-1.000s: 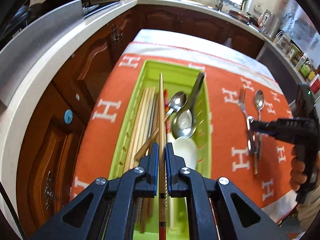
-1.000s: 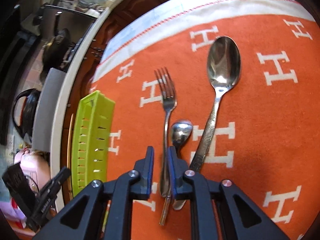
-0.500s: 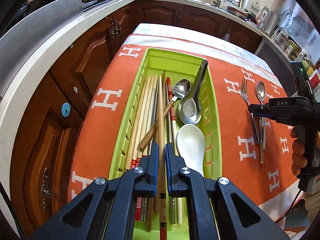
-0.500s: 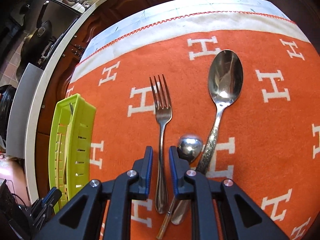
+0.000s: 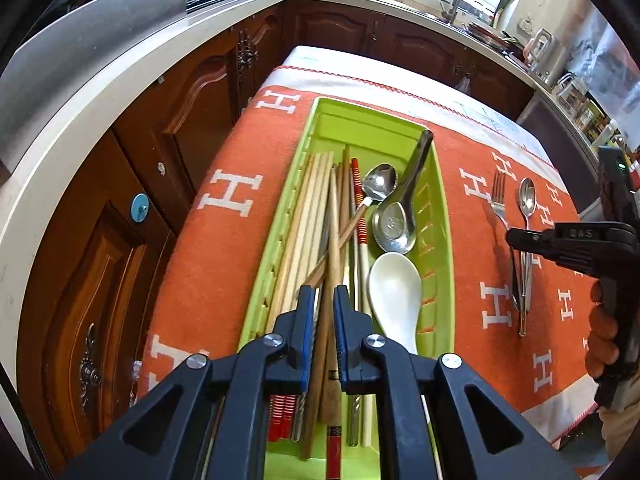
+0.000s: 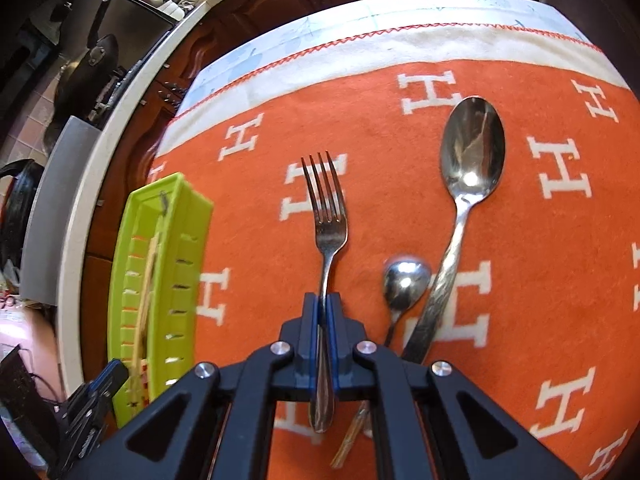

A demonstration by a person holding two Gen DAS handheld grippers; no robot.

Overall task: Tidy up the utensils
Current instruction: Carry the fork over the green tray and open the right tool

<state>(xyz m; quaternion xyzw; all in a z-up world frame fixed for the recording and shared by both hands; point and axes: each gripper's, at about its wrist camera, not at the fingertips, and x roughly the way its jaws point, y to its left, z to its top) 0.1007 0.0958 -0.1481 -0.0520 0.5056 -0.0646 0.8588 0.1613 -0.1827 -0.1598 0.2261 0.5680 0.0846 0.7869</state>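
Your right gripper (image 6: 324, 304) clenches the fork (image 6: 326, 216) by its handle, tines toward twelve o'clock, on the orange cloth (image 6: 260, 128). Your left gripper (image 5: 323, 298) is opening around a chopstick (image 5: 334, 236) lying lengthwise over the green tray (image 5: 442, 216); kitchen counter (image 5: 100, 92) at nine.

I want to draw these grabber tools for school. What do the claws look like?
Each claw, left claw and right claw, has chunky black plastic arms with triangle-shaped holes, round silver bolts, and two flat blue pads at the tips. From the side, the right one is black too, with pale letters on top and a tiny green light.
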